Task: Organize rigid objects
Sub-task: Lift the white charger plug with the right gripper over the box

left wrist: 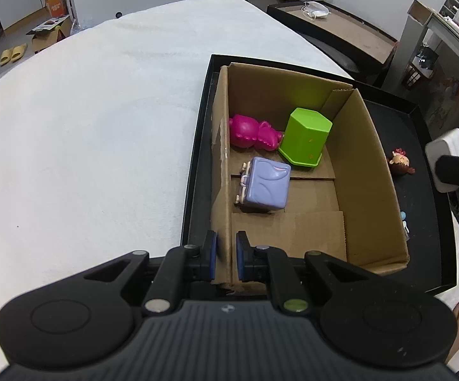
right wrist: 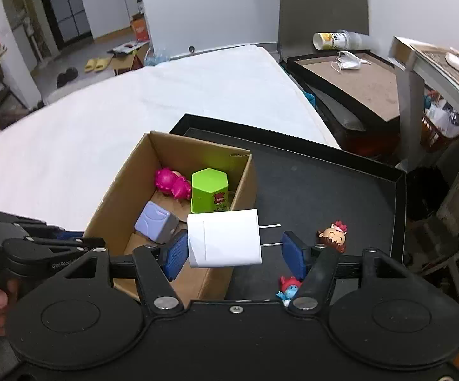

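A cardboard box (left wrist: 372, 171) stands in a black tray (left wrist: 420, 197) and holds a magenta toy (left wrist: 251, 131), a green hexagonal container (left wrist: 305, 136) and a lilac cube toy (left wrist: 266, 185). My left gripper (left wrist: 226, 258) is shut on the box's near left wall. In the right wrist view my right gripper (right wrist: 234, 250) has its jaws wide apart around a white plug charger (right wrist: 223, 238), which touches only the left pad, its prongs pointing right, over the box's right wall (right wrist: 245, 190). The charger also shows in the left wrist view (left wrist: 448, 155).
A small brown-haired figurine (right wrist: 332, 236) and a blue figurine with red hair (right wrist: 288, 287) lie on the tray right of the box. A white cloth covers the table (left wrist: 86, 127). A second framed tray with a face mask (right wrist: 350, 60) and cups stands at the back right.
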Action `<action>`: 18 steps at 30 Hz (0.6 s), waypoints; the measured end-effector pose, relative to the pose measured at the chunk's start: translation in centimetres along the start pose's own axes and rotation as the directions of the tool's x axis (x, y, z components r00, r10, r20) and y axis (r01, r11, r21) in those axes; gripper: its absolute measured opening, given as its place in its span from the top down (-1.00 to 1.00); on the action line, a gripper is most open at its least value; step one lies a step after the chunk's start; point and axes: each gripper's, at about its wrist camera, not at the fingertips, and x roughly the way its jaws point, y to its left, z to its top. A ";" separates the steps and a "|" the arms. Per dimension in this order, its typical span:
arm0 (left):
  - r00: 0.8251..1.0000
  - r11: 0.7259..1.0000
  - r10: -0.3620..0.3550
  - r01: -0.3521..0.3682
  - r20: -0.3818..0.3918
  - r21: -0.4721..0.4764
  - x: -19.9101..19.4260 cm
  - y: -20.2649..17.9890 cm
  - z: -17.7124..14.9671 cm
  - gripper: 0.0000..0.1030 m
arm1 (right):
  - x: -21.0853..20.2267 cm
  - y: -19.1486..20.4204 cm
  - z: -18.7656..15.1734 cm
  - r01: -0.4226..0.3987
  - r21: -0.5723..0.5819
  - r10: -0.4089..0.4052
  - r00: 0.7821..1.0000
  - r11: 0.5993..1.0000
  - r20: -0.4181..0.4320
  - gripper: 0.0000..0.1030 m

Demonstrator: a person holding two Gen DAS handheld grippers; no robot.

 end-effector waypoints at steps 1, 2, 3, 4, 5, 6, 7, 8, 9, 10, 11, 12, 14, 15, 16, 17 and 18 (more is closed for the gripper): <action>1.000 1.000 -0.002 0.002 0.002 0.003 -0.1 0.0 -0.1 0.78 | 0.0 0.3 0.1 -0.001 -0.007 0.001 1.000 1.000 0.001 -0.19; 1.000 1.000 -0.004 0.004 0.005 0.006 -0.1 0.0 -0.1 0.78 | 0.1 0.6 0.2 -0.001 -0.014 0.001 1.000 1.000 0.002 -0.19; 1.000 1.000 -0.007 0.007 0.007 0.008 -0.1 0.0 -0.1 0.78 | 0.1 1.0 0.3 0.000 -0.022 0.000 1.000 1.000 0.004 -0.19; 1.000 1.000 -0.010 0.010 0.009 0.009 -0.2 0.0 -0.2 0.78 | 0.1 1.2 0.3 0.000 -0.029 0.000 1.000 1.000 0.007 -0.19; 1.000 1.000 -0.012 0.012 0.009 0.009 -0.2 0.1 -0.2 0.78 | 0.2 1.5 0.3 0.001 -0.038 0.000 1.000 0.999 0.009 -0.19; 1.000 1.000 -0.014 0.014 0.010 0.006 -0.2 0.2 -0.2 0.78 | 0.3 1.8 0.4 0.002 -0.045 -0.001 1.000 0.999 0.011 -0.19; 1.000 1.000 -0.019 0.019 0.010 0.003 -0.2 0.3 -0.2 0.78 | 0.4 2.0 0.4 0.002 -0.050 -0.002 1.000 0.999 0.012 -0.19; 1.000 1.000 -0.024 0.024 0.010 0.001 -0.2 0.4 -0.2 0.78 | 0.5 2.2 0.4 0.005 -0.055 -0.004 1.000 0.998 0.013 -0.19; 1.000 1.000 -0.029 0.029 0.010 0.000 -0.2 0.5 -0.2 0.78 | 0.5 2.3 0.4 0.009 -0.058 -0.008 1.000 0.998 0.016 -0.19; 0.999 0.999 -0.033 0.033 0.009 0.000 -0.2 0.6 -0.2 0.78 | 0.7 2.4 0.5 0.017 -0.061 -0.015 1.000 0.998 0.020 -0.19; 0.999 0.999 -0.037 0.037 0.009 -0.001 -0.2 0.7 -0.2 0.78 | 0.8 2.5 0.7 0.024 -0.064 -0.023 0.999 0.998 0.024 -0.20; 0.999 0.999 -0.041 0.041 0.009 -0.002 -0.2 0.8 -0.2 0.78 | 1.0 2.7 0.8 0.031 -0.067 -0.029 0.999 0.997 0.025 -0.20; 0.999 0.999 -0.049 0.049 0.011 -0.002 -0.2 0.9 -0.3 0.78 | 1.3 2.9 1.0 0.041 -0.072 -0.039 0.999 0.997 0.029 -0.20; 0.998 0.998 -0.055 0.055 0.010 -0.005 -0.3 1.0 -0.3 0.78 | 1.4 3.0 1.1 0.042 -0.073 -0.040 0.999 0.996 0.031 -0.20; 0.998 0.998 -0.061 0.061 0.009 -0.010 -0.3 1.1 -0.3 0.78 | 1.5 3.1 1.2 0.039 -0.072 -0.036 0.999 0.997 0.032 -0.20; 0.998 0.998 -0.066 0.066 0.009 -0.013 -0.3 1.2 -0.3 0.78 | 1.6 3.1 1.4 0.030 -0.070 -0.028 0.999 0.997 0.031 -0.20; 0.997 0.997 -0.071 0.071 0.010 -0.015 -0.3 1.3 -0.3 0.78 | 1.8 3.2 1.4 0.025 -0.067 -0.023 0.999 0.997 0.028 -0.20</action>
